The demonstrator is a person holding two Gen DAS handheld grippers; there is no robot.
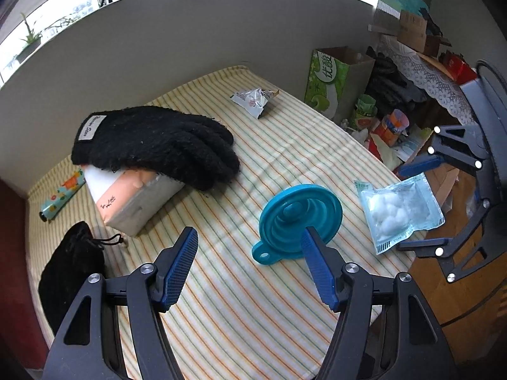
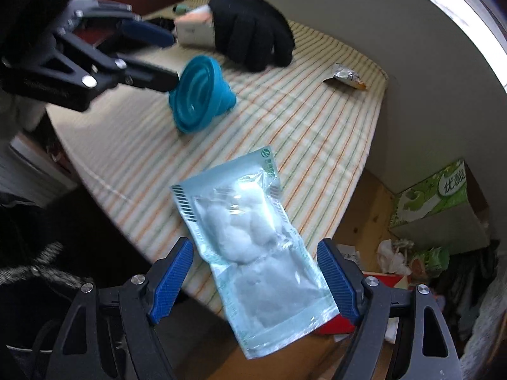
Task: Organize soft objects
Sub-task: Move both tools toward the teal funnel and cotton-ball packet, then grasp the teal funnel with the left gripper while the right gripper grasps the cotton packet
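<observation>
A clear packet of cotton balls (image 2: 253,240) lies over the edge of the striped cloth (image 1: 240,316). My right gripper (image 2: 255,247) is open and straddles the packet; in the left wrist view that gripper (image 1: 402,209) comes in from the right. A teal collapsible funnel (image 1: 301,218) rests mid-cloth. My left gripper (image 1: 250,247) is open just in front of it, one fingertip overlapping the funnel's rim. A black knit glove (image 1: 158,142) drapes over a tissue pack (image 1: 133,202). A black drawstring pouch (image 1: 71,272) lies at the near left.
A crumpled snack wrapper (image 1: 255,99) lies at the far side of the cloth, and a floral tube (image 1: 61,196) sits by the left wall. Beyond the right edge stand a green carton (image 1: 329,82) and cluttered boxes and packets (image 1: 389,126).
</observation>
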